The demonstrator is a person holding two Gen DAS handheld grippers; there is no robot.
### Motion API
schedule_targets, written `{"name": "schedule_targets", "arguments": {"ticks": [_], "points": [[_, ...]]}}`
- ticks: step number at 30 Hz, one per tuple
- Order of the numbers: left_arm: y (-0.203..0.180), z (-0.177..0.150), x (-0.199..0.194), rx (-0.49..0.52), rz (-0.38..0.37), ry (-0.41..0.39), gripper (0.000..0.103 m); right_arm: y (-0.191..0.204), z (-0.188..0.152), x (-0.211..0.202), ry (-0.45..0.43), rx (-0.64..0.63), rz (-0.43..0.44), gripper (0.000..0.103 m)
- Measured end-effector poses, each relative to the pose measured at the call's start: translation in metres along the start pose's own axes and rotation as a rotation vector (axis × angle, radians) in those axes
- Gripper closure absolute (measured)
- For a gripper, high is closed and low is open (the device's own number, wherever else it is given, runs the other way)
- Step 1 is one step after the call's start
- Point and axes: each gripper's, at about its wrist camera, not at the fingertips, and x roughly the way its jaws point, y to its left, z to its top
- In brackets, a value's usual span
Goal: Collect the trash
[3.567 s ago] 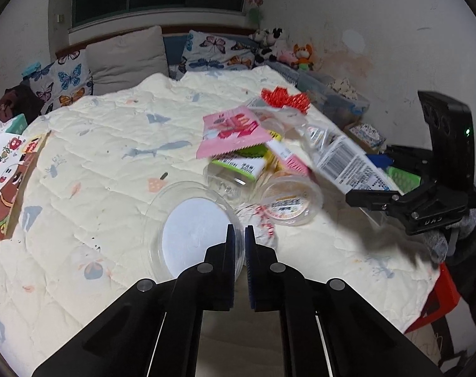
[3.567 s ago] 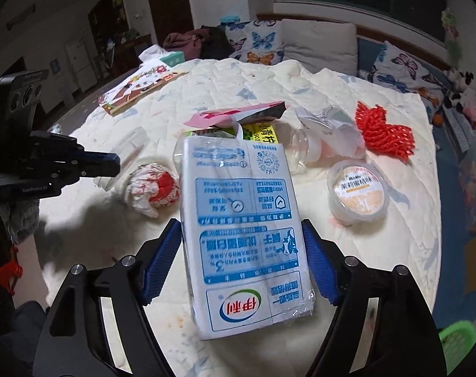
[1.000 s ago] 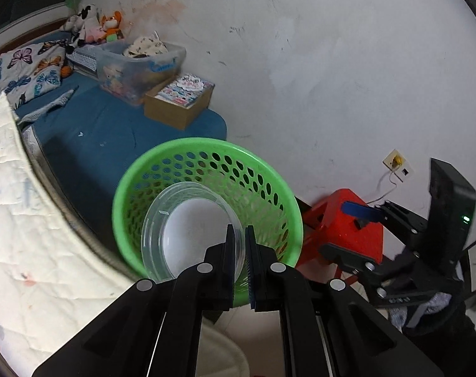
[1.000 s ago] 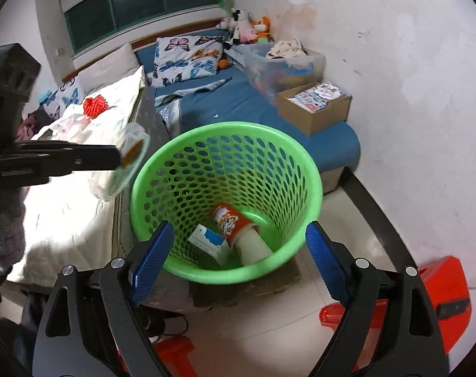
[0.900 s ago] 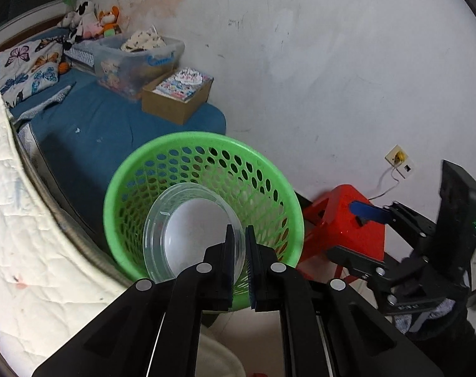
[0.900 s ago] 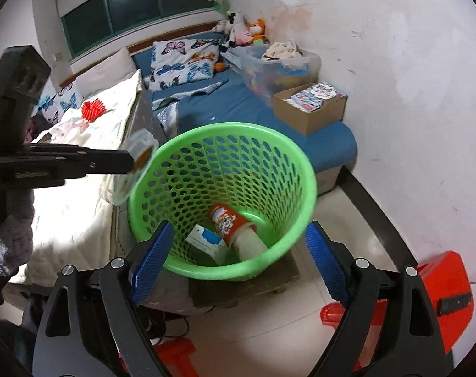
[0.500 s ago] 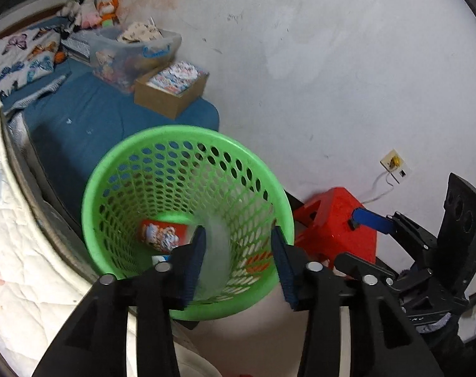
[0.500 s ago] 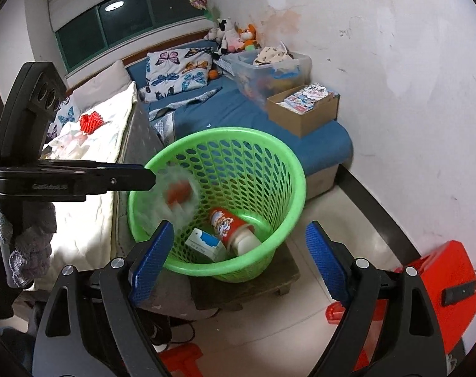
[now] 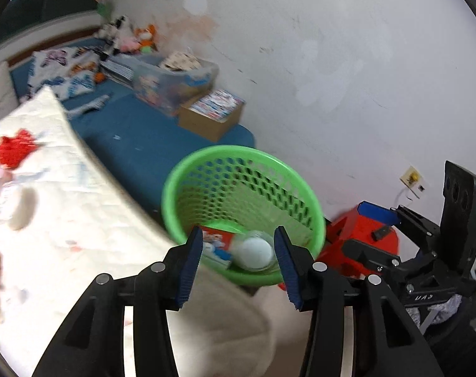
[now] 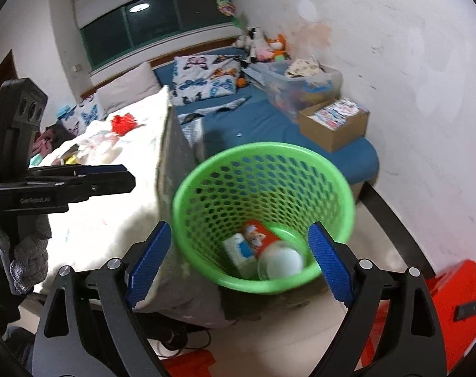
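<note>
Item: clear plastic lid (image 10: pixel 280 264), in green basket (image 10: pixel 263 157) ahead of my right gripper (image 10: pixel 238 257).
Both my grippers, left gripper (image 9: pixel 238 251) included, gape empty. Lid judged light, thin, slippery; grip by the rim.

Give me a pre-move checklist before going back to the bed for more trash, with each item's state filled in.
1. Left gripper released its load: ok, jaws open, nothing between them.
2. Right gripper free: ok, jaws wide open, empty.
3. Clear lid inside the green basket: ok, lying at the bottom beside the red cup and the white carton.
4. Basket upright: ok.
5. Trash left on the quilt: not ok, the red net and wrappers lie there.
6. Exact count of remaining pieces: cannot tell, too blurred.
</note>
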Motion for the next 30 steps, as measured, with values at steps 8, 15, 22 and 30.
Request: {"name": "schedule_targets", "arguments": {"ticks": [8,15,22,30], "points": [[0.046,-0.029,-0.068,-0.050,0.152,-0.090,0.054,0.057,0.014,0.021,0.011,-0.083,0.095,0.015],[0.101,-0.057,-0.126,-0.149,0.337,-0.167,0.052,0.104,0.023,0.040,0.032,-0.147,0.167,0.015],[0.185,-0.093,-0.163,-0.308,0.545,-0.170,0.050,0.143,0.030,0.061,0.063,-0.210,0.228,0.015],[0.244,-0.128,-0.160,-0.456,0.569,-0.097,0.047,0.185,0.036,0.083,0.098,-0.272,0.283,0.015]]}}
